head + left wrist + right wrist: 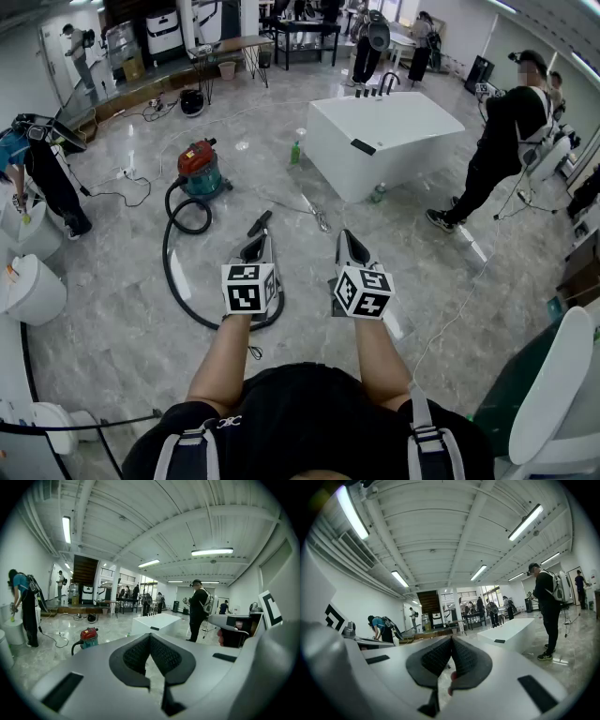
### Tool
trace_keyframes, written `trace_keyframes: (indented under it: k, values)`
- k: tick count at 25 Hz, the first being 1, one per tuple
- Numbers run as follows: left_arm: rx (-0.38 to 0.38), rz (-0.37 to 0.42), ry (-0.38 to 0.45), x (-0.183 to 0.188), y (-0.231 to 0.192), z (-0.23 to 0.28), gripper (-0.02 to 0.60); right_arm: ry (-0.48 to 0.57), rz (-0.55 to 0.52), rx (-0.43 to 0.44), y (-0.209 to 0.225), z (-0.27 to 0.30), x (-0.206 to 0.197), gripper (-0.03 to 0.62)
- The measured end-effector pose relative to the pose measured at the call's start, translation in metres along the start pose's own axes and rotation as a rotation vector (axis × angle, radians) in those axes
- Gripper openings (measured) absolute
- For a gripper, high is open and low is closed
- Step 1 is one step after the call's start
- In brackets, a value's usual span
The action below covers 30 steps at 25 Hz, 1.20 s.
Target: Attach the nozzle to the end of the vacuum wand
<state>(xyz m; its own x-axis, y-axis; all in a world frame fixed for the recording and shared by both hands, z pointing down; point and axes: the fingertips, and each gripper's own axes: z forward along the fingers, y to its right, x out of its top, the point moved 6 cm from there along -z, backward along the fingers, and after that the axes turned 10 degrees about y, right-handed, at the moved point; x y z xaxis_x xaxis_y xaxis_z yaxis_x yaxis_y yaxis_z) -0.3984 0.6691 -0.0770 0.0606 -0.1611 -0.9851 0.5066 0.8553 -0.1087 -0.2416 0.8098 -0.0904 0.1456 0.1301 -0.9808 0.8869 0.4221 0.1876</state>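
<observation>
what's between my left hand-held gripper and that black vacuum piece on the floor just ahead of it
Nothing visible. In the head view the left hand-held gripper, shut and empty, points at the black piece with only bare floor around them; the black hose loops off to its left.

Bright, even light from ceiling tubes (212, 551) — glossy floor (112, 328) glares; fisheye edges bend, corners black.
</observation>
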Motion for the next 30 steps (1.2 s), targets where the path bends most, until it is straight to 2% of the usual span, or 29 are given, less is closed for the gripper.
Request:
trace_keyframes:
  k: [13,21,30]
  values:
    - [-0.029,0.017,-0.044,-0.012,-0.017,0.039,0.009,-0.012,-0.003,-0.018,0.007,0.032,-0.015,0.009]
    - [0.013,0.062,-0.037,0.004,-0.019,0.124,0.008,0.017,0.006,0.014,0.058,0.11,-0.007,0.009]
    - [0.051,0.08,-0.018,0.032,0.009,0.228,0.009,0.027,0.012,0.065,0.135,0.198,0.02,0.009]
